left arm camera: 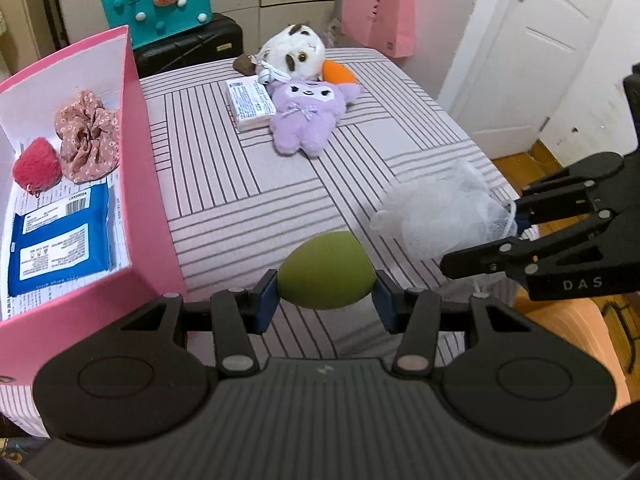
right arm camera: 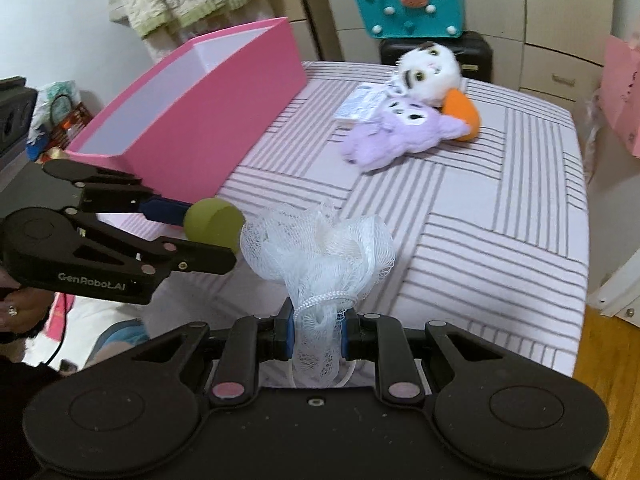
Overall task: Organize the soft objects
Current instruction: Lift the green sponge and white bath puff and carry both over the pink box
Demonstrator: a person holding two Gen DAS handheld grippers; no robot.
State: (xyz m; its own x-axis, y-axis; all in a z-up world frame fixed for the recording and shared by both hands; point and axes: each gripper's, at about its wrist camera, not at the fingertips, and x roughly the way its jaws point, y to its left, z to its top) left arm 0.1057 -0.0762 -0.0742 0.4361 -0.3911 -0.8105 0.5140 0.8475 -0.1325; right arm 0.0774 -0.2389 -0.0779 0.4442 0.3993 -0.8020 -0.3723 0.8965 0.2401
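The left gripper (left arm camera: 326, 300) had its blue pads pressed on either side of a smooth olive-green egg-shaped sponge (left arm camera: 326, 270), jaws partly closed around its width, the sponge held clear above the striped pink-and-grey cloth on the table (left arm camera: 248, 184). The right gripper (right arm camera: 318, 334) was pinched almost shut on the gathered neck and cord of a white mesh bath pouf (right arm camera: 320, 248), whose ruffles hung ahead of the fingers — just beside the sponge in the right wrist view.

Both things seemed bound for the open pink cardboard box (left arm camera: 150, 184) at the left of the table, which already held a floral fabric scrunchie (left arm camera: 88, 136), a red fluffy pom-pom (left arm camera: 37, 165) and a blue wipes packet (left arm camera: 60, 240).

To do this step well, the left hand, being nearer the box, would best go first: carry the sponge over the near wall, high enough to clear the rim, and let go above the free corner. The pouf should wait well apart so its mesh does not snag the other gripper. A light squeeze suits the sponge; too firm and it may spring sideways on release.
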